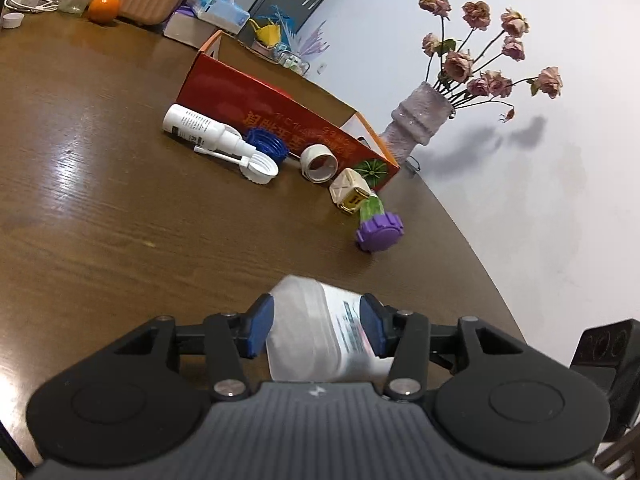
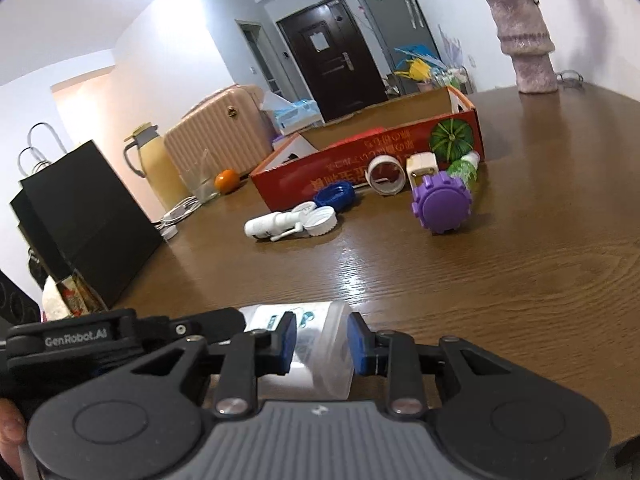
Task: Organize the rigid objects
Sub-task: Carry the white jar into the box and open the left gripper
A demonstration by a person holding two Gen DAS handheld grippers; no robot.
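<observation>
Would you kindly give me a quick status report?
Both grippers around clear bottle, jaws not visibly pressing. Red box ahead. Loose caps, purple toy between.

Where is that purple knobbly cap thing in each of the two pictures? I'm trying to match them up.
Left wrist view: the purple cap lies right of centre, on the table, just below the cream cube.
Right wrist view: the purple cap sits right of centre, facing the camera, in front of the box.
Shared landmark: the red cardboard box with the green melon picture, just behind it in both.
</observation>
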